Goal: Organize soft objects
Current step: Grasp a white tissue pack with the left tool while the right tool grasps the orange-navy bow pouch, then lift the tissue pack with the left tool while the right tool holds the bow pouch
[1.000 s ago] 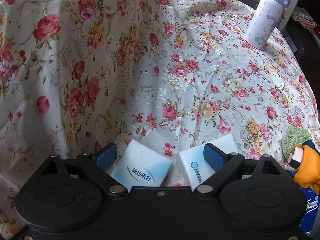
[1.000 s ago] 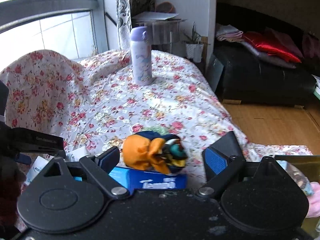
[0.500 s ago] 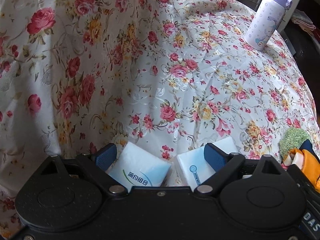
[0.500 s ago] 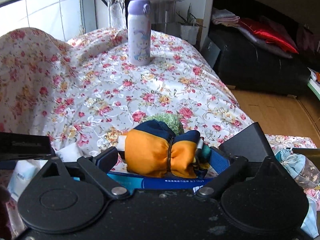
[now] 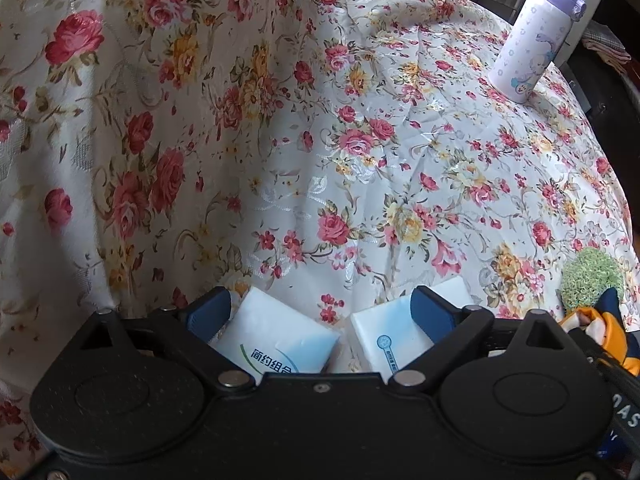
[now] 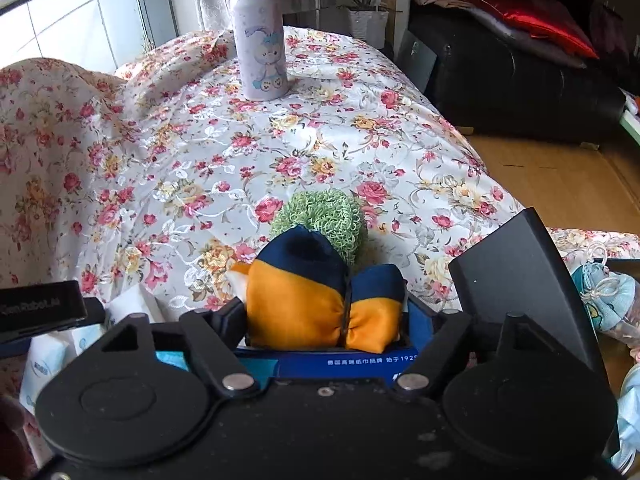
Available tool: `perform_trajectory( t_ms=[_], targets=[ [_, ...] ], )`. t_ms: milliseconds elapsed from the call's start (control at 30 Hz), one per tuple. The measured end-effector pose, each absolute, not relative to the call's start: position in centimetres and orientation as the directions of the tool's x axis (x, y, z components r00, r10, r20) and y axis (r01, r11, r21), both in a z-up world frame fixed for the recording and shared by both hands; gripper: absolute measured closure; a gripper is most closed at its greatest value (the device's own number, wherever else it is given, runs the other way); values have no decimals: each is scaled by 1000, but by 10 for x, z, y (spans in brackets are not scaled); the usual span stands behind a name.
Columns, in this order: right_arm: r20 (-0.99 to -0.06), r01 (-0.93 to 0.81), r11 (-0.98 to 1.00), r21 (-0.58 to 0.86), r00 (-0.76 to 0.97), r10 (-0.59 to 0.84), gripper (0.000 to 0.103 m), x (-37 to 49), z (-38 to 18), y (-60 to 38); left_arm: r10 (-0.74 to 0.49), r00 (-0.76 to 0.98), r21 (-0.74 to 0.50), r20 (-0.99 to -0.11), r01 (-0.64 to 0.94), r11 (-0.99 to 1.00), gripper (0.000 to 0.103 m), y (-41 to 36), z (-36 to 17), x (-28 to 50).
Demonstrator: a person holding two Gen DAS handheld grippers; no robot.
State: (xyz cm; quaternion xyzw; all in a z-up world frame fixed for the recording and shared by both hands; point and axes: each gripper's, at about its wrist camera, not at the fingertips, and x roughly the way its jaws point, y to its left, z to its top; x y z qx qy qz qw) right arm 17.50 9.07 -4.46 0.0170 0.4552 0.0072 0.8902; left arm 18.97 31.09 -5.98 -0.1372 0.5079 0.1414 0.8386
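Observation:
My right gripper is shut on an orange and navy cloth pouch, which sits on a blue tissue pack. A green knitted ball lies just behind the pouch on the floral cloth. My left gripper is open over two white and blue tissue packs: one by the left finger, one by the right finger. The green ball and the pouch also show at the right edge of the left wrist view.
A purple-capped white bottle stands upright at the back of the floral-covered surface; it also shows in the left wrist view. A raised fold of cloth rises on the left. A black box and a light blue pouch lie at the right.
My right gripper moved forward and closed around the orange pouch. My left gripper stayed over the two tissue packs, shifting slightly.

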Motion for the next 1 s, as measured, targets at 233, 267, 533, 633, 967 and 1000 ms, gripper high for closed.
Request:
perform_trajectory(
  t_ms=[233, 267, 533, 633, 967, 1000],
  targets=[
    [-768, 10, 996, 86, 638, 60, 28, 167, -23, 84, 97, 449, -88, -888, -374, 923, 9, 311, -60, 190],
    [-760, 9, 996, 94, 646, 66, 28, 166, -19, 83, 97, 449, -88, -888, -373, 924, 9, 311, -61, 191],
    [-710, -29, 994, 105, 698, 95, 28, 146, 8, 76, 79, 469, -95, -880, -335, 937, 9, 304, -59, 190],
    [-695, -58, 994, 92, 712, 106, 28, 131, 15, 73, 78, 475, -91, -876, -322, 942, 9, 302, -58, 190],
    [-696, -89, 993, 79, 708, 119, 28, 84, 22, 53, 79, 446, -93, -892, -352, 931, 9, 307, -60, 189],
    [-697, -85, 993, 82, 707, 118, 28, 79, 23, 50, 78, 446, -95, -892, -353, 931, 9, 308, -59, 188]
  ],
)
